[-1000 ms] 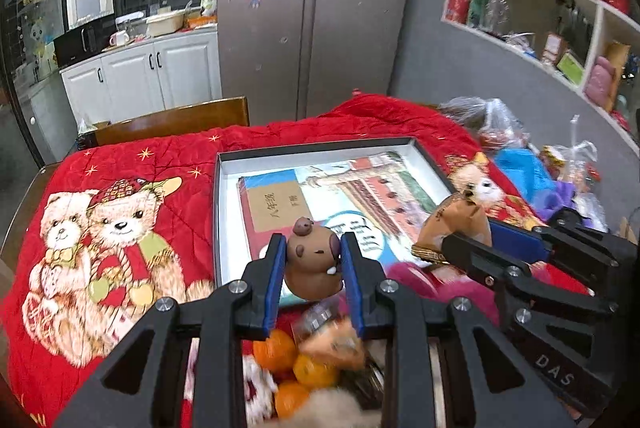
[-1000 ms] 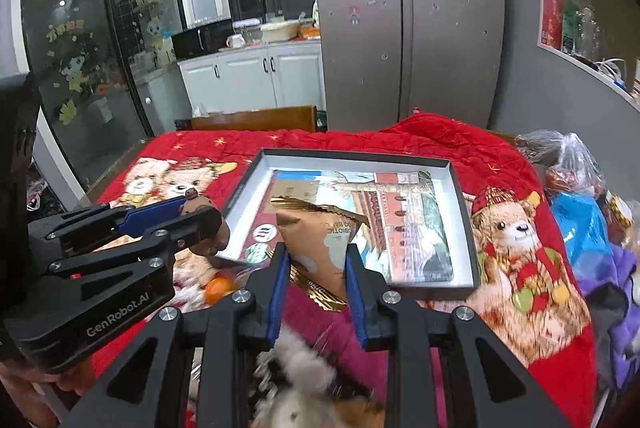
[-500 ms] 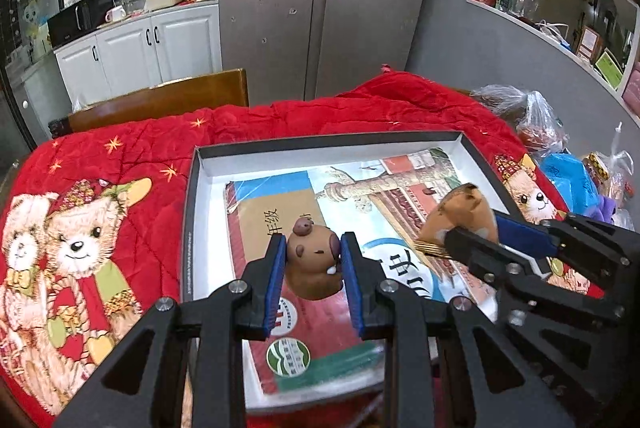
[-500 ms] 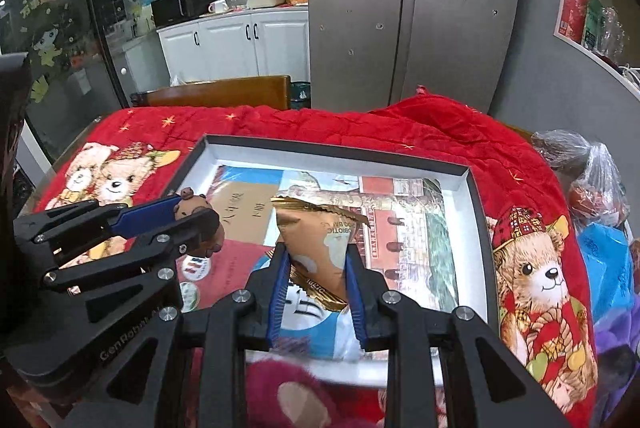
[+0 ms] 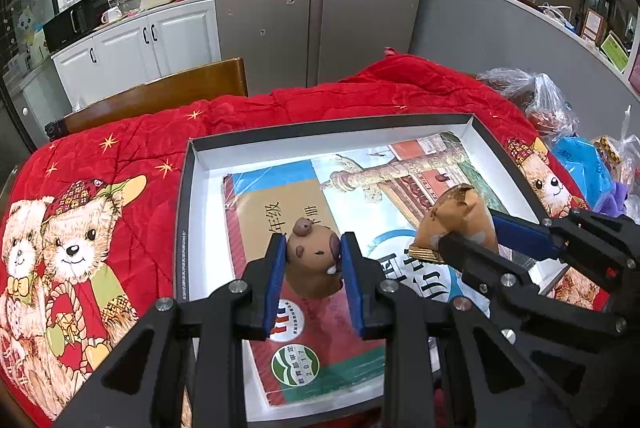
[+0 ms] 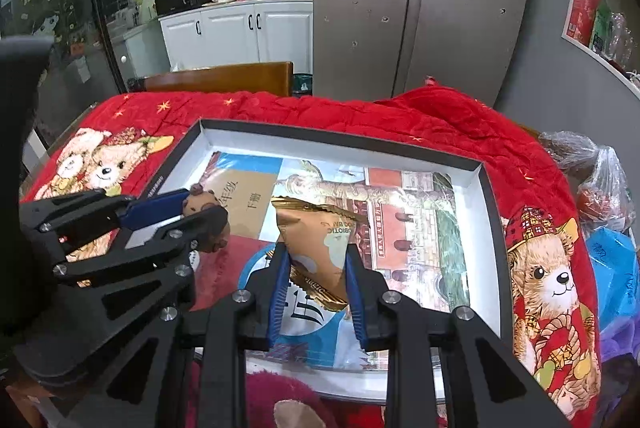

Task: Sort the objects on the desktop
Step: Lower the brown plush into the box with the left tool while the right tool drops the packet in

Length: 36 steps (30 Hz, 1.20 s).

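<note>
My left gripper (image 5: 313, 256) is shut on a small brown capybara toy (image 5: 314, 260) and holds it above the books in the shallow black-rimmed white box (image 5: 192, 195). My right gripper (image 6: 316, 260) is shut on a tan and gold snack packet (image 6: 316, 240), held over the same box (image 6: 490, 228). The right gripper with its packet (image 5: 460, 224) shows at the right of the left wrist view. The left gripper with the toy (image 6: 206, 207) shows at the left of the right wrist view.
The box lies on a red quilt with teddy bear prints (image 5: 80, 228). Books (image 5: 280, 211) lie flat inside it. Plastic bags (image 5: 560, 107) pile at the right. A red plush (image 6: 288, 400) lies at the near edge. A wooden chair back (image 5: 160, 95) stands behind the table.
Both grippers have moved forward from over the pile of oranges and plush toys to above the box, each keeping hold of its object.
</note>
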Motion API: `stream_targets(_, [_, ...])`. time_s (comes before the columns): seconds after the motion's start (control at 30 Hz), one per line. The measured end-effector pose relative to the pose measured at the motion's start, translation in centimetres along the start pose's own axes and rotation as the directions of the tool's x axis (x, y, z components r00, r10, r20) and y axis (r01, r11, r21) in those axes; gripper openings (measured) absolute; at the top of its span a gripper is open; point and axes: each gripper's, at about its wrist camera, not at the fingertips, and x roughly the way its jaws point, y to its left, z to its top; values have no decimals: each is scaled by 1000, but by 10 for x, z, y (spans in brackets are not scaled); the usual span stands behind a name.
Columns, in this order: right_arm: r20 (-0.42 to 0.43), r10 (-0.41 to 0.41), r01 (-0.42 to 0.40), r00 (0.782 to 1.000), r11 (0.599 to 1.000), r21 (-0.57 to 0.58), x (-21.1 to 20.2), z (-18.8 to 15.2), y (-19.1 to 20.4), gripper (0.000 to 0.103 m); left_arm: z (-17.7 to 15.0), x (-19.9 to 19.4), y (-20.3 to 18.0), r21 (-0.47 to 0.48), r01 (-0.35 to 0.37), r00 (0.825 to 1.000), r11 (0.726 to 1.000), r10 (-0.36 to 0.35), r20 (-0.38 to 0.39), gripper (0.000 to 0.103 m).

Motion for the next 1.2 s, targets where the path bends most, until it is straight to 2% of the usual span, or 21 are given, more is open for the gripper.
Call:
stream_targets(0.23, [-24,17,-17,1000,1000,3,6,-2,0,28,-2,5,0,2,-4,1000,1000,4,-15,28])
stream_targets(0.47, [-42,0,0,999,1000,-3,11,-4,2,28,-4,10,0,-1,-6,1000,1000,6,-29,28])
stream_targets(0.57, [-64,14,-13,998,1000,15,15,-4,0,28,-4,10,3,-20,19,999,1000,-20,-26,29])
stream_targets(0.6, [-67,23,-22,997,999,26,15,-4,-2,31,-3,9,4,-30,25,1000,999,-25,-18,31])
stream_targets(0.63, [-66,26,-24,997,999,37,15,-4,-4,34,-2,8,7,-38,16,1000,999,-16,-15,39])
stream_targets(0.67, [-64,18,-15,998,999,46,15,-3,-6,42,-1,7,9,-47,4,1000,999,-4,-9,50])
stream_targets(0.7, [-62,8,-5,998,998,60,14,-3,-9,50,-1,6,12,-58,-2,1000,998,2,-4,55])
stream_targets(0.77, [-58,3,2,998,996,91,12,-2,-15,60,1,5,20,-90,-11,1000,996,11,-10,72])
stream_targets(0.8, [-58,3,3,998,995,104,11,-2,-18,66,1,5,22,-103,-11,1000,995,9,-15,73])
stream_targets(0.9, [-46,-12,17,999,994,111,8,0,-21,73,2,5,27,-124,-29,999,992,26,-22,79])
stream_targets(1.03, [-61,-14,20,998,994,104,10,0,-19,74,1,5,24,-100,-66,998,993,63,-27,80])
stream_targets(1.2, [-61,-18,24,998,995,98,9,-1,-19,74,2,1,24,-91,-70,997,993,69,-20,80])
